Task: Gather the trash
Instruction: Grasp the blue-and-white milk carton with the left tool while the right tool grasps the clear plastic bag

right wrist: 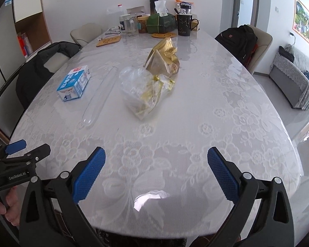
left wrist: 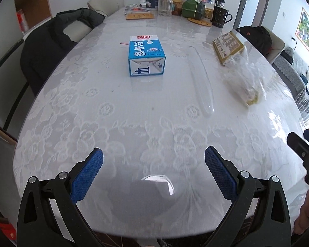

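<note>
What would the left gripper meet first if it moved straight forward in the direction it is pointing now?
Probably the milk carton. The left gripper is open above the near table edge, and only bare tablecloth lies between. The carton sits slightly left of centre, so contact depends on the gripper's height, which is unclear.

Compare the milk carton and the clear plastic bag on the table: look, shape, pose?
The milk carton is opaque blue and white with printed text; the clear plastic bag is see-through, with yellow scraps inside. The carton is a rigid box with flat faces; the bag is crumpled and shapeless. The carton lies on its side left of the bag in both views. Both rest on the lace-covered table, beyond both open tongs.
</note>
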A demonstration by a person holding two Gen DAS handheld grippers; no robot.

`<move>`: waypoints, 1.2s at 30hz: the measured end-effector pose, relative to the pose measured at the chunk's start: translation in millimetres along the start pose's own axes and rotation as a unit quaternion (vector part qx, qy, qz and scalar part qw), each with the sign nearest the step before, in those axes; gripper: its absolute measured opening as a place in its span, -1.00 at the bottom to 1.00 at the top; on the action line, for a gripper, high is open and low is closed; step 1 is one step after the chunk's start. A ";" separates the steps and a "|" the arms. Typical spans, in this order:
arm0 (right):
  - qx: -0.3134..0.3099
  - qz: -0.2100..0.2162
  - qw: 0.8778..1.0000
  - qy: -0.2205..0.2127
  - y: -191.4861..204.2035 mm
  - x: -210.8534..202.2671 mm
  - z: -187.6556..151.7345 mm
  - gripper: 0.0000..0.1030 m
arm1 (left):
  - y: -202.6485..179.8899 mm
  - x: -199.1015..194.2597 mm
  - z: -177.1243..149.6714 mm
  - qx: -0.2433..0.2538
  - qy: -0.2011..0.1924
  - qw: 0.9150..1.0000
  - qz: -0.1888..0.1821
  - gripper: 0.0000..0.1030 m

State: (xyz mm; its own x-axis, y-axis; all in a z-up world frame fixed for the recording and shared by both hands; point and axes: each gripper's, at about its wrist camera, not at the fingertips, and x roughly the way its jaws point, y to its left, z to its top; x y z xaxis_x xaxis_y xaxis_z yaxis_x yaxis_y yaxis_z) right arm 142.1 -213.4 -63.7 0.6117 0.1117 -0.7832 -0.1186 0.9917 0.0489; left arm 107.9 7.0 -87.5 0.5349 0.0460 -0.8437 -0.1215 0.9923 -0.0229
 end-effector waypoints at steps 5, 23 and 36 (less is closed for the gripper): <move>0.011 0.009 1.000 0.007 -5.0 19.5 20.4 0.85 | 5.9 25.0 23.8 -0.007 0.013 1.000 0.002 0.88; 0.022 0.020 0.999 0.043 -10.8 105.9 68.4 0.85 | 16.9 87.6 126.6 -0.025 0.025 0.999 0.016 0.88; 0.037 0.046 0.997 0.044 -2.8 111.6 89.9 0.85 | 4.0 130.5 163.3 -0.021 0.044 0.999 0.018 0.88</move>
State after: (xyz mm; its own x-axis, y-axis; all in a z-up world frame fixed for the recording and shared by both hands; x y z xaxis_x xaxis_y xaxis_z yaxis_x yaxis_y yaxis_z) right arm 281.0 -198.1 -95.5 0.5301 0.2001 -0.8240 -0.1108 0.9798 0.1666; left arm 313.8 35.7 -110.1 0.4544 0.0694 -0.8881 -0.1757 0.9844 -0.0130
